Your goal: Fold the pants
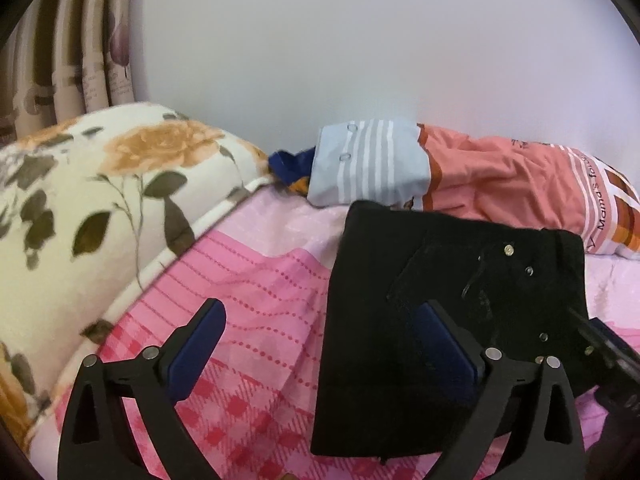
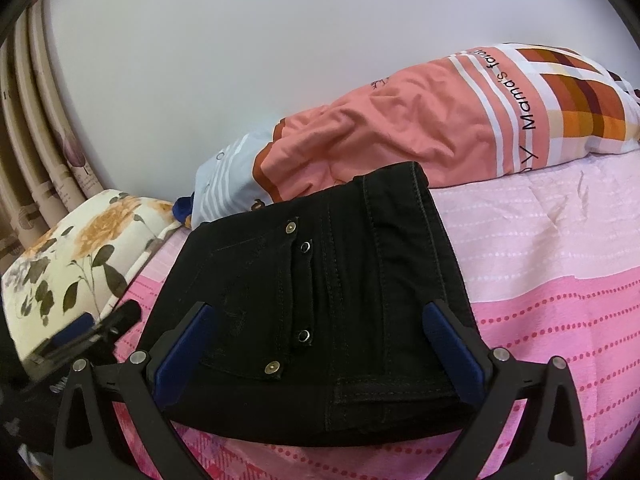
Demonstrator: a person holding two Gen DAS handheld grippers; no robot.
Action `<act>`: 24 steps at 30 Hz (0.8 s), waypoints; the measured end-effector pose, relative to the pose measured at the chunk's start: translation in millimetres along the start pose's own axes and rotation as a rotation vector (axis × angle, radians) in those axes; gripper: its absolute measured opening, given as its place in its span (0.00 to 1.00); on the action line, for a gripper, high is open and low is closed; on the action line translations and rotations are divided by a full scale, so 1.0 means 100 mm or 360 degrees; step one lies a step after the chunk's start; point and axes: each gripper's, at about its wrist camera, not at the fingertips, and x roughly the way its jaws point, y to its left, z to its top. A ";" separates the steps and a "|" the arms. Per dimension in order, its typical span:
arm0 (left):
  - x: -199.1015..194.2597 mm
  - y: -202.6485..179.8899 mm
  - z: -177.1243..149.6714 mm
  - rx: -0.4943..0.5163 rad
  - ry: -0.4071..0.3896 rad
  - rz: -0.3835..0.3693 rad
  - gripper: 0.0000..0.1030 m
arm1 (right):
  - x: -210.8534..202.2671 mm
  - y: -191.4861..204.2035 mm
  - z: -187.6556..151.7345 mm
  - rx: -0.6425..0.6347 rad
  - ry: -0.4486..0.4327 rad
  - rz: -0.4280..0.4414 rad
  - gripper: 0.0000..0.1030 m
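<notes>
Black pants (image 2: 320, 304) lie folded into a compact rectangular packet on the pink bedsheet (image 2: 560, 320), just in front of the salmon-printed pillow (image 2: 420, 120); pocket rivets and snaps face up. The fold appears essentially complete. The remaining step, as judged, is to square the packet: press the upper layer flat and align its edges without dragging the sheet beneath. The right gripper (image 2: 320, 356) hovers low over the packet's near edge, fingers spread wide on either side of the pocket and clamping nothing. The left gripper (image 1: 324, 348) sits at the packet's left border, fingers likewise apart, one over sheet, one over cloth. A floral-printed pillow (image 1: 100, 208) lies to the left.
</notes>
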 end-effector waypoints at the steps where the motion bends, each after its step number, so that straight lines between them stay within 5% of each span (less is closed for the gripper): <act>1: -0.07 0.00 0.03 -0.0005 -0.0031 -0.0008 0.95 | 0.00 0.00 0.00 0.0002 0.0000 0.0004 1.00; 9: -0.45 0.06 0.22 -0.0043 -0.0129 -0.0048 1.00 | -0.06 0.10 0.11 -0.0102 0.0069 0.0063 1.00; 16: -0.69 0.21 0.37 -0.0169 -0.0117 -0.0108 1.00 | -0.35 0.24 0.29 -0.0126 -0.0025 0.0115 1.00; 24: -0.91 0.38 0.40 -0.0195 -0.0138 -0.0039 1.00 | -0.49 0.44 0.30 -0.0132 -0.0005 0.0179 1.00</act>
